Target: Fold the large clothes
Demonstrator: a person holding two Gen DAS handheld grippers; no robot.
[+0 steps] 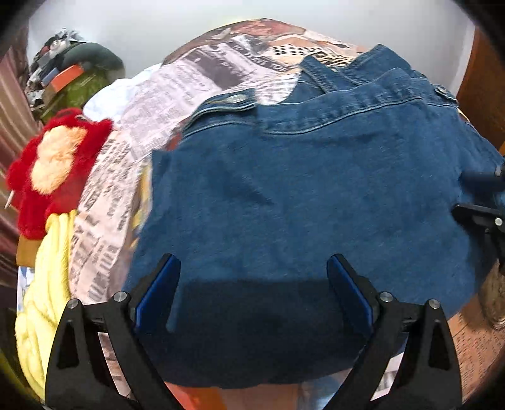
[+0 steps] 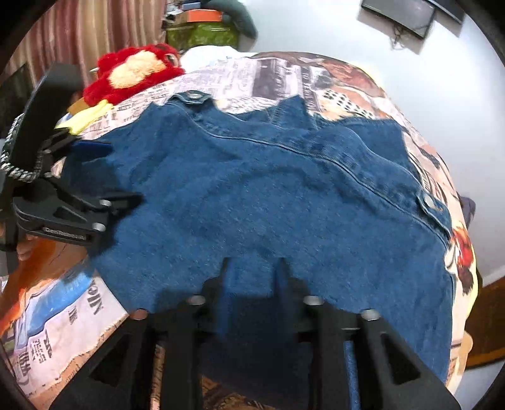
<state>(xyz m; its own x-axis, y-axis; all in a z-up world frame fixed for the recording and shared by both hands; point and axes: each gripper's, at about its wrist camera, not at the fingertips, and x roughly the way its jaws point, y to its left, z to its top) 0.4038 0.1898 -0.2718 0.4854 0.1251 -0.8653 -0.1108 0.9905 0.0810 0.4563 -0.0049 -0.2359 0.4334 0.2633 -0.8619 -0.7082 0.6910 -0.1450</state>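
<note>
Denim fills the lower half of both views — my left gripper (image 1: 254,268) hangs over the near edge of the blue denim jacket (image 1: 315,195), its blue-padded fingers (image 1: 157,290) spread wide with nothing between them. In the right wrist view my right gripper (image 2: 252,268) has its fingers drawn close together on a fold of the jacket's near hem, pinching the cloth. The jacket (image 2: 268,195) lies spread across the newspaper-print bedspread (image 1: 151,104), its snap-buttoned waistband running along the far side, toward the top of the frame. At the right edge of the left view I see the other gripper's black fingers just over the denim; at the left edge of the right view, the left gripper (image 2: 94,176) again, parted above the cloth. Beyond, at centre left in the left view, sit a red plush toy (image 1: 56,167) and a yellow garment (image 1: 47,299); farther up, a green box (image 1: 79,91) against the white wall (image 1: 157,28).
</note>
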